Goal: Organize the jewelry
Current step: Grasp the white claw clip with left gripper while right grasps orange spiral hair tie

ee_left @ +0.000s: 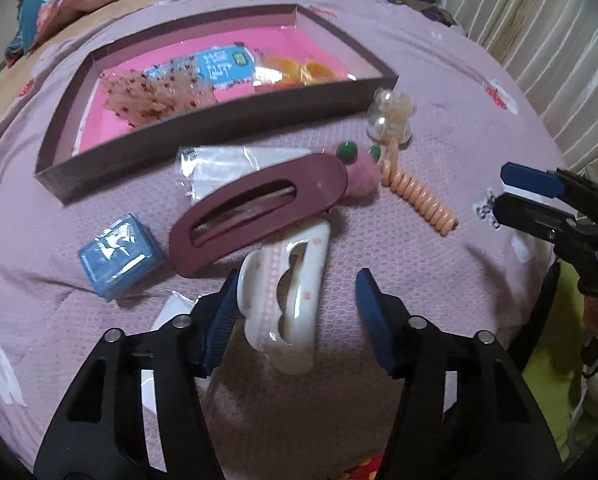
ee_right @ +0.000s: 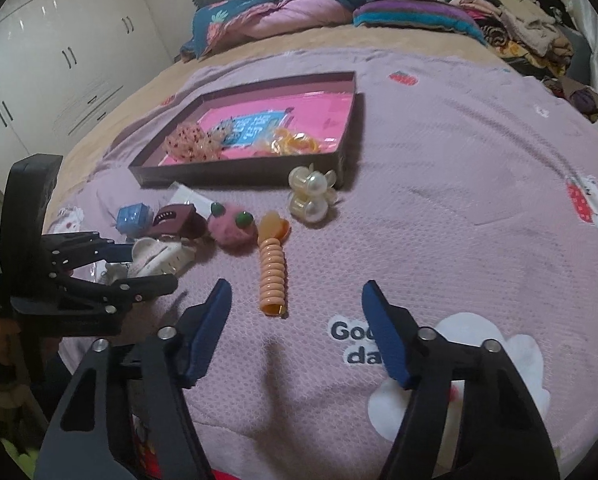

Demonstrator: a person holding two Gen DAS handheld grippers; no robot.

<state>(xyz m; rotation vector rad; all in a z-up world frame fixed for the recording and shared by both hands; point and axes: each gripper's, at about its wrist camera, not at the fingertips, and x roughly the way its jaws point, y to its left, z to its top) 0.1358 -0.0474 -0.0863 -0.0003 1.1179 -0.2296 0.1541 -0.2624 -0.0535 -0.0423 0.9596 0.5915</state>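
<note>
Both tools open over hair accessories on bed, nothing gripped.
Left tool [ee_left: 295,308] spread wide around white claw clip [ee_left: 285,292], left pad touching or just beside it, no grip. Right tool [ee_right: 297,330] wide open, empty, near peach spiral hair tie [ee_right: 272,276]. Maroon claw clip [ee_left: 255,212], pink pom-pom [ee_right: 231,229], pearl clip [ee_right: 311,196], blue box [ee_left: 119,249] lie on lilac blanket [ee_right: 439,208] beside dark tray [ee_left: 203,130].
</note>
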